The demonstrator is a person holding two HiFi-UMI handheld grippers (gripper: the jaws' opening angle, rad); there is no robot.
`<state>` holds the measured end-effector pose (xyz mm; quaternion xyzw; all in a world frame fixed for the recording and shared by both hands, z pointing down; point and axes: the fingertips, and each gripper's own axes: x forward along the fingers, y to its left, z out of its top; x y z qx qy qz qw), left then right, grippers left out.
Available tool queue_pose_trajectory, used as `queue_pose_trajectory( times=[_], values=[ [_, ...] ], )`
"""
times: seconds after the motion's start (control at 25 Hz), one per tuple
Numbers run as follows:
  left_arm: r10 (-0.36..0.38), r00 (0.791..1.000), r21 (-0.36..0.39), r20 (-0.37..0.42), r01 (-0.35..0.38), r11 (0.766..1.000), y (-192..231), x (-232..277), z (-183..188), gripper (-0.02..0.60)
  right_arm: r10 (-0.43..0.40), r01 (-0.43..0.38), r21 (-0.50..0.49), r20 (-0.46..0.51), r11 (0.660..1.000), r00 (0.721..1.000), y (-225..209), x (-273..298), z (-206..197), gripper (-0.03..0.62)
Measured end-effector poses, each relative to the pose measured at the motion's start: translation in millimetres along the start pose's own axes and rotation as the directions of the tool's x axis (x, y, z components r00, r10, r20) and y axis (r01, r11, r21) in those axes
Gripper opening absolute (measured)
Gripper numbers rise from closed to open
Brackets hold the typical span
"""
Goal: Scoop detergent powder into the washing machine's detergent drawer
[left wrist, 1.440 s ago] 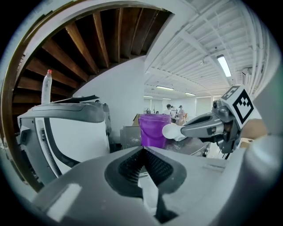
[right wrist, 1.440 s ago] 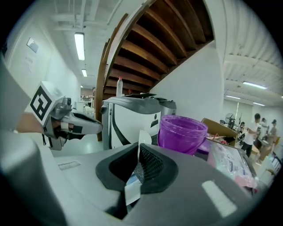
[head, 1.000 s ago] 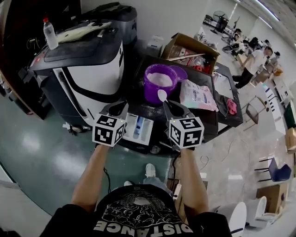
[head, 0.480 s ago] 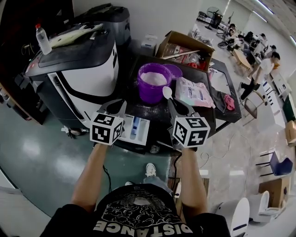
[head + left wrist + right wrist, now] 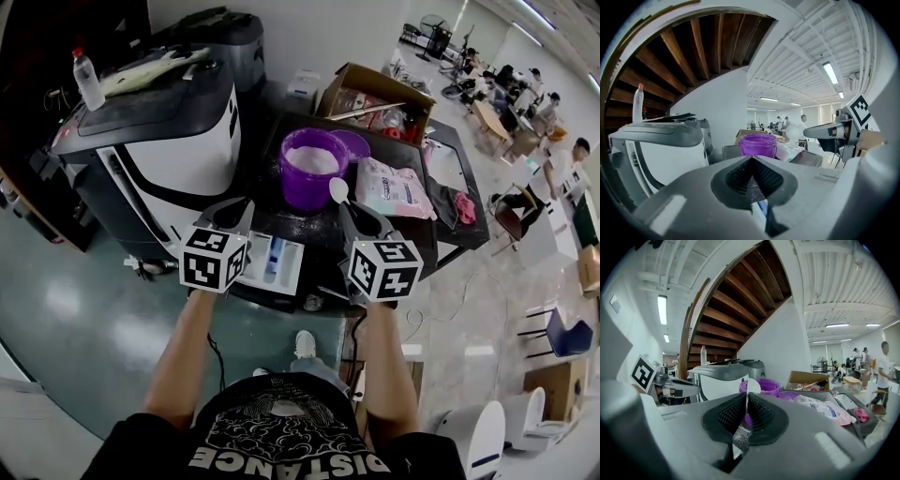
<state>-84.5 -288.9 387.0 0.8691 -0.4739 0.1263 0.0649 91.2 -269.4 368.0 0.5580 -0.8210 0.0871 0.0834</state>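
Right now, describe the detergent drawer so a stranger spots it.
Left is a white-and-black washing machine; beside it, a dark table. At the table's near edge sits the detergent drawer: a white compartmented tray with a blue insert, unlike the round purple tub behind.

The cube on my left gripper (image 5: 234, 212) hides the left edge of the detergent drawer (image 5: 278, 260). The spoon (image 5: 337, 190) loses its handle between the jaws of my right gripper (image 5: 353, 214). Print on the pink bag (image 5: 395, 190) is unreadably small.
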Motion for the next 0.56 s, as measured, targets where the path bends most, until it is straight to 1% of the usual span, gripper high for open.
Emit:
queue_pose_trajectory(
  times=[0.56],
  values=[
    [-0.013, 1.000, -0.001, -0.005, 0.013, 1.000, -1.8, 5.6, -0.1, 0.000, -0.009, 0.009, 0.007, -0.005, 1.000, 1.000, -2.7, -0.7, -4.5, 0.035]
  ],
)
